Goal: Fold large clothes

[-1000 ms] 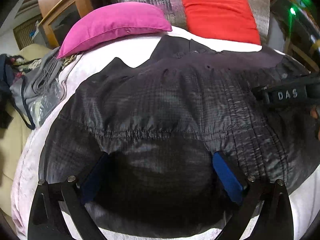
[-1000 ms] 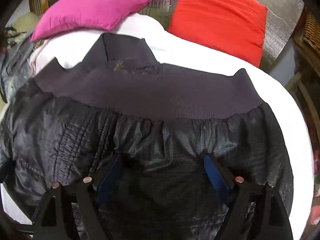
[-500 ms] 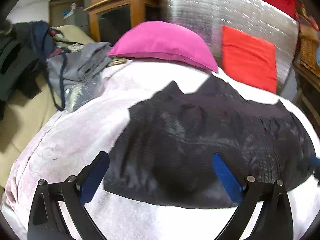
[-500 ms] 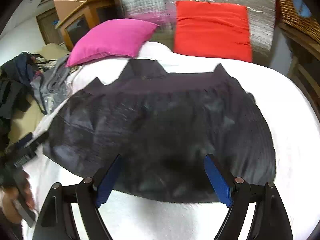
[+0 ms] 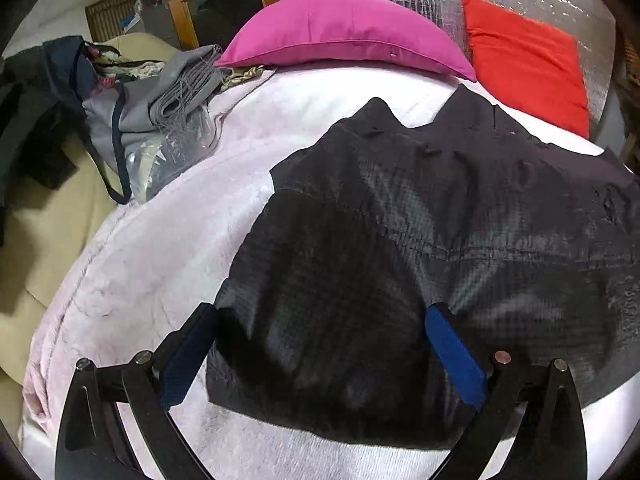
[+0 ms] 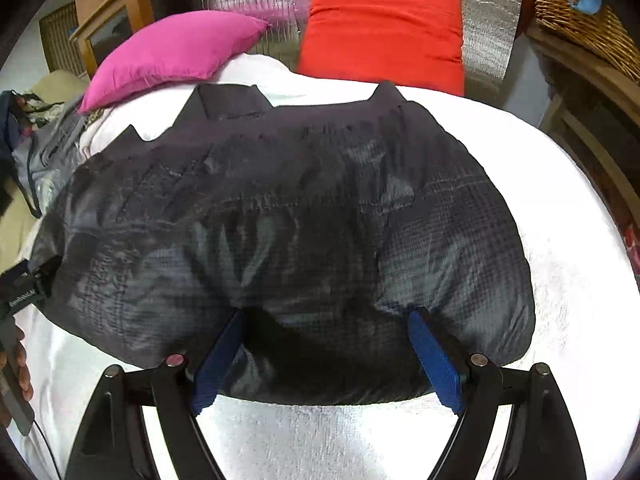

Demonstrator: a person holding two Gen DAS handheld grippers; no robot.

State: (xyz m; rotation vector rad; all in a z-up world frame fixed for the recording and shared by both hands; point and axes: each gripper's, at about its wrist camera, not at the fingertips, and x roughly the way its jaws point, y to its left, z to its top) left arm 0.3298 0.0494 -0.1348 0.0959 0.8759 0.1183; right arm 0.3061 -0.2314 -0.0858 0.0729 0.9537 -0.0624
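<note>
Both grippers, left (image 5: 320,336) and right (image 6: 328,344), are being held apart, empty, at the near edge of the jacket (image 6: 280,232), which is lying folded on the bed (image 6: 560,280); perhaps one fold is being left.

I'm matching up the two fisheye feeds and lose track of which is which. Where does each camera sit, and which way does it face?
Left wrist: rides the left gripper, low over the near left part of the black jacket, facing the pink pillow; its own two open fingers show.
Right wrist: rides the right gripper, over the jacket's near right part, facing the red cushion; its open fingers show, plus the left gripper and hand at the left edge.
Shared: jacket, white bed cover, both cushions, silver backing.
</note>
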